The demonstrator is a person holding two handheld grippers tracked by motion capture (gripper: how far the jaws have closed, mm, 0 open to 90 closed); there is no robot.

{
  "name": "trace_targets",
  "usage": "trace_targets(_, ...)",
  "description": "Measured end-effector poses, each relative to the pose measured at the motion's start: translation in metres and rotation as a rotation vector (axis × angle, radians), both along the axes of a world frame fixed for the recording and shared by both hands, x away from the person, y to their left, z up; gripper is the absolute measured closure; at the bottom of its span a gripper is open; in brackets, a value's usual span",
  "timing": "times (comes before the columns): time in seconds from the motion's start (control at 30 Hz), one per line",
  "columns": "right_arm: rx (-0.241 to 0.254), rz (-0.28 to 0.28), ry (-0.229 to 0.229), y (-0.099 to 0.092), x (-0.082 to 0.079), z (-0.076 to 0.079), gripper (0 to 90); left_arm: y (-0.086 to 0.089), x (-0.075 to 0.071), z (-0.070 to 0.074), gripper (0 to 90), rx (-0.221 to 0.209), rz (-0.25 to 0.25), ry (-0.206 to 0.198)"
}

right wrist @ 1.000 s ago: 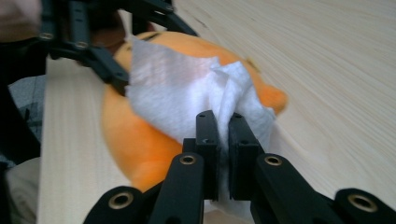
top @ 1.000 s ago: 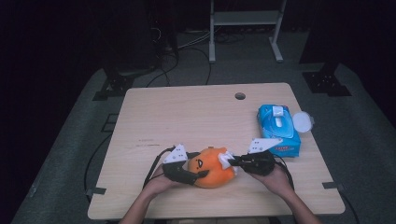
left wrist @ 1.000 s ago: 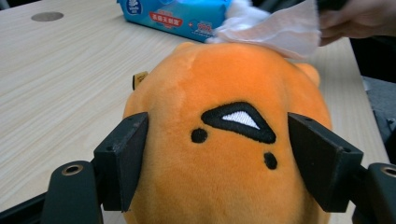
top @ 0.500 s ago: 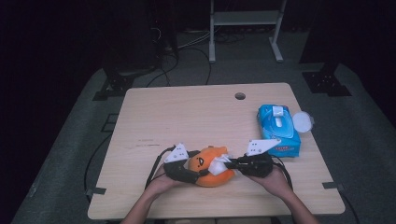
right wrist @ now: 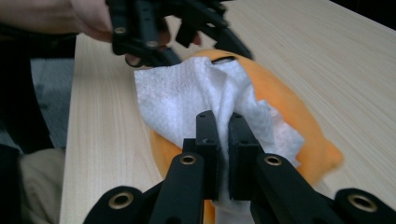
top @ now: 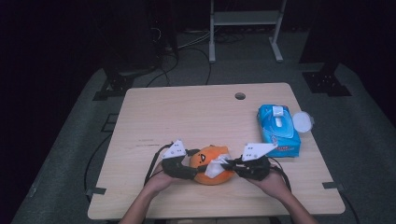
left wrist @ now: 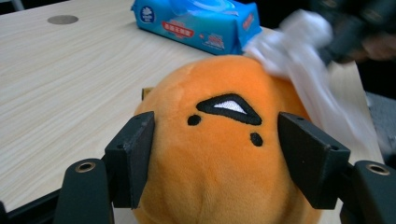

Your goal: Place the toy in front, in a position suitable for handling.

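Now that your left gripper [left wrist: 215, 154] has just been closing onto the orange plush [left wrist: 219, 154], it is steadied; your right gripper [right wrist: 223, 140], clamped on the wipe [right wrist: 187, 93], can rub.

A blue wipes pack [top: 278, 130] lies on the table [top: 187, 116].

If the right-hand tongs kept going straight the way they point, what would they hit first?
Probably the orange plush toy: the right tongs, shut on a white wipe, point at it, with the wipe draped over it. The left tongs lie beyond.
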State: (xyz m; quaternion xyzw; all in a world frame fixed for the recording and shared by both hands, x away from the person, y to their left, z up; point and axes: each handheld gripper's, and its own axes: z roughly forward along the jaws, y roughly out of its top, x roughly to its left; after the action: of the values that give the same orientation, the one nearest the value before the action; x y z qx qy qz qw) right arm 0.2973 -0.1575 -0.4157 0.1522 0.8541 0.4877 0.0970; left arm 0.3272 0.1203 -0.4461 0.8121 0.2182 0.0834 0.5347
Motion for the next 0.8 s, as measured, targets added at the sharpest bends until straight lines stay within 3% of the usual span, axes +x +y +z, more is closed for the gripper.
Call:
trace_targets(0.03,-0.013,0.001,-0.01,0.002,0.0,0.0,84.3,0.001,0.001,0.0,29.9,-0.003,0.007,0.003)
trace_targets(0.1,0.007,0.005,0.01,-0.004,0.005,0.0,84.4,0.004,0.001,0.0,31.1,-0.007,0.014,0.01)
trace_targets(0.3,-0.006,-0.054,0.03,-0.028,0.011,-0.005,84.4,0.007,0.005,-0.003,30.9,-0.025,0.022,0.028)
trace_targets(0.43,0.005,-0.011,0.01,-0.013,0.006,0.0,84.3,0.004,0.005,-0.003,30.2,-0.026,0.033,0.027)
trace_targets(0.53,-0.025,0.007,-0.002,-0.004,0.005,-0.001,84.3,0.005,0.005,-0.004,30.0,-0.02,0.032,0.025)
trace_targets(0.6,-0.002,0.007,0.022,-0.01,0.009,-0.001,84.3,0.005,0.005,-0.004,30.3,-0.022,0.029,0.025)
trace_targets(0.7,-0.009,-0.024,0.029,-0.019,0.013,-0.004,84.3,0.005,0.005,-0.003,30.5,-0.02,0.026,0.024)
trace_targets(0.73,-0.029,-0.064,0.029,-0.029,0.015,-0.006,84.4,0.004,0.004,-0.003,30.5,-0.017,0.027,0.023)
trace_targets(0.8,-0.023,-0.069,0.03,-0.032,0.014,-0.005,84.4,0.005,0.005,-0.004,30.4,-0.018,0.03,0.023)
